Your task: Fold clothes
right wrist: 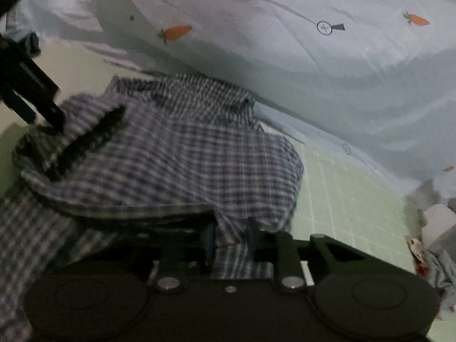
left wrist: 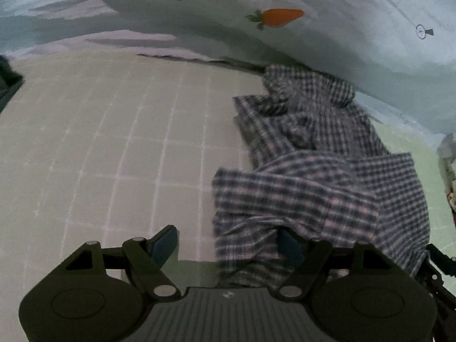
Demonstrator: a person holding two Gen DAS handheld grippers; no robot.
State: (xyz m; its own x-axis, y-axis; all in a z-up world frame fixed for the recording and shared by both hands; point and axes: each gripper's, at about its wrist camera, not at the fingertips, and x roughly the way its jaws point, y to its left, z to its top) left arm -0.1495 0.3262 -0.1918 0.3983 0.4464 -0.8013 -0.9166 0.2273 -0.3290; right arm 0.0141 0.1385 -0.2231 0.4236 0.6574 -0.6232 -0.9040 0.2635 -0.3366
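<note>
A blue-and-white checked shirt (left wrist: 319, 182) lies crumpled on a gridded mat (left wrist: 114, 142), its far part against a pale quilt. My left gripper (left wrist: 228, 245) is open; the shirt's near edge drapes over its right finger (left wrist: 290, 245), while its left finger (left wrist: 164, 243) is bare over the mat. In the right wrist view the shirt (right wrist: 176, 154) fills the middle. My right gripper (right wrist: 228, 242) is shut on a fold of the shirt's near edge, cloth bunched between the fingers. The left gripper's black body (right wrist: 25, 85) shows at the upper left, by the shirt.
A pale blue quilt with carrot prints (left wrist: 285, 17) is heaped along the far side, also in the right wrist view (right wrist: 313, 42). The green gridded mat (right wrist: 342, 193) extends to the right. Crumpled cloth and small items (right wrist: 436, 242) lie at the far right.
</note>
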